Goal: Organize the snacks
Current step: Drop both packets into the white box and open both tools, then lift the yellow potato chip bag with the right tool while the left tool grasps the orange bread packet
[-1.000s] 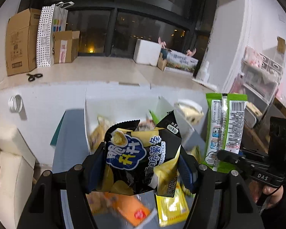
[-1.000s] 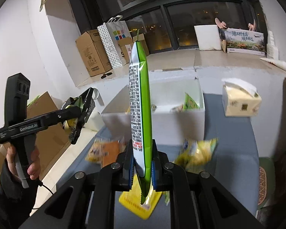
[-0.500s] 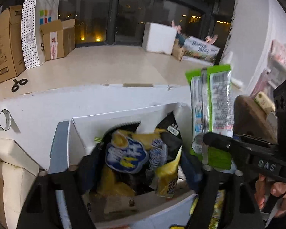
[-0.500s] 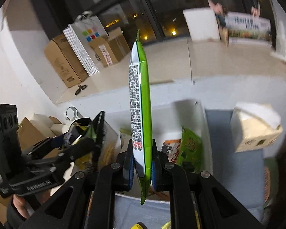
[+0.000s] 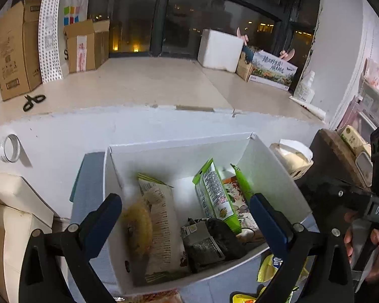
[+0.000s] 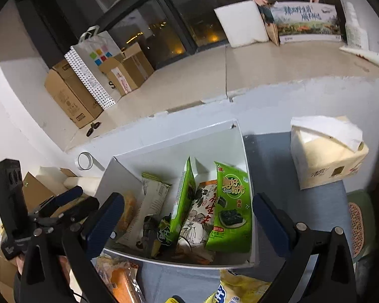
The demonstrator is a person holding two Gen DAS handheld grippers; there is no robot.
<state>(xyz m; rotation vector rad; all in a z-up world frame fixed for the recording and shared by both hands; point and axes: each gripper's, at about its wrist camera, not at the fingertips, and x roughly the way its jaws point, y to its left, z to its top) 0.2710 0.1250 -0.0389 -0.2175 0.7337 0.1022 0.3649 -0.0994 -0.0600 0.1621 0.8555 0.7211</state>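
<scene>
Both grippers have let go since a second ago: the black chip bag [image 5: 209, 240] that the left gripper [image 5: 184, 212] carried and the tall green packet [image 6: 183, 202] that the right gripper [image 6: 189, 214] pinched now lie inside the white box [image 5: 174, 151]. Each gripper hovers over the near side of the box with its blue-padded fingers spread wide and nothing between them.

Inside the box, a beige packet [image 5: 161, 227] lies at the left with a yellow snack [image 5: 136, 224] beside it, blurred and hard to name. The chip bag sits low near the front wall, crumpled, its print mostly turned away. The green packet leans on its edge in the middle; a white packet with a drawn figure [image 6: 202, 217] and a green seaweed packet [image 6: 230, 209] lie to its right, partly covering one another.

More snacks remain on the blue-grey table [image 6: 270, 151] in front of the box, cut off by the frame edge and the gripper arms: an orange packet [image 6: 121, 280] at the near left and a yellow bag [image 6: 240, 287] at the near right. A tissue pack [image 6: 326, 151] stands to the right of the box. In the left wrist view, the right gripper's handle [image 5: 366, 209] blocks the table's right side.
</scene>
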